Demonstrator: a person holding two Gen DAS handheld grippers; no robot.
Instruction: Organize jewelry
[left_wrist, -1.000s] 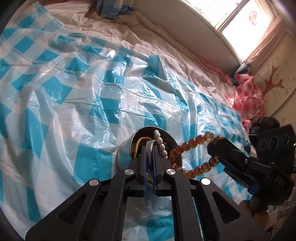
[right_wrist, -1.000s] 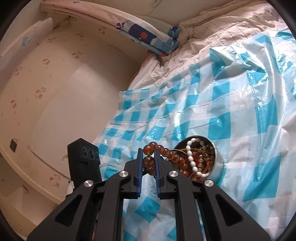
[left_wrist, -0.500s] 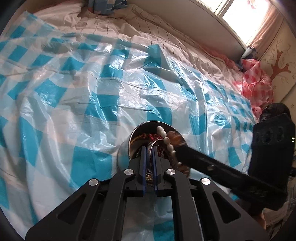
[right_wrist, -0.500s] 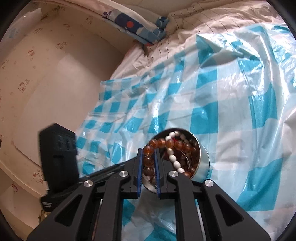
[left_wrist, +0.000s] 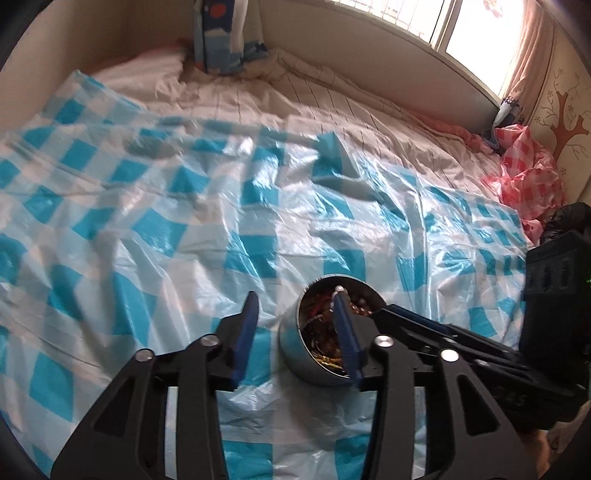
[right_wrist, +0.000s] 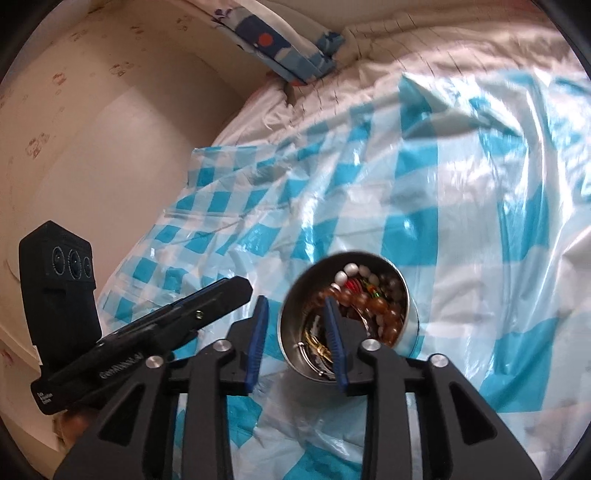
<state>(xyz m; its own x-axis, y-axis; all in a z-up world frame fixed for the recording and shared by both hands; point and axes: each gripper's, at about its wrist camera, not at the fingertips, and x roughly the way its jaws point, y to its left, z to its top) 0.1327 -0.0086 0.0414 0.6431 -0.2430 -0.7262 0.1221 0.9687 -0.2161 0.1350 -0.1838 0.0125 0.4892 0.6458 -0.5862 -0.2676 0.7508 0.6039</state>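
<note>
A round metal tin (left_wrist: 295, 345) stands on the blue-and-white checked plastic sheet (left_wrist: 155, 229); it also shows in the right wrist view (right_wrist: 412, 295). It holds an amber bead bracelet (right_wrist: 382, 308), white pearl beads (right_wrist: 351, 271) and gold chains (right_wrist: 317, 343). My left gripper (left_wrist: 297, 314) is open and empty, its right finger over the tin's mouth. My right gripper (right_wrist: 295, 315) is open and empty, its right finger over the tin. Each gripper shows in the other's view, the right one (left_wrist: 454, 343) and the left one (right_wrist: 207, 299).
The sheet covers a bed with a striped white quilt (left_wrist: 332, 99). A blue patterned pillow (left_wrist: 225, 33) leans at the head. A red checked bag (left_wrist: 528, 177) lies at the far right near the window. A beige wall (right_wrist: 92, 129) runs along the bed's left.
Both grippers opened. The right one let the amber bracelet go into the tin; the left one let go of the ring-like piece. Both pulled back slightly.
</note>
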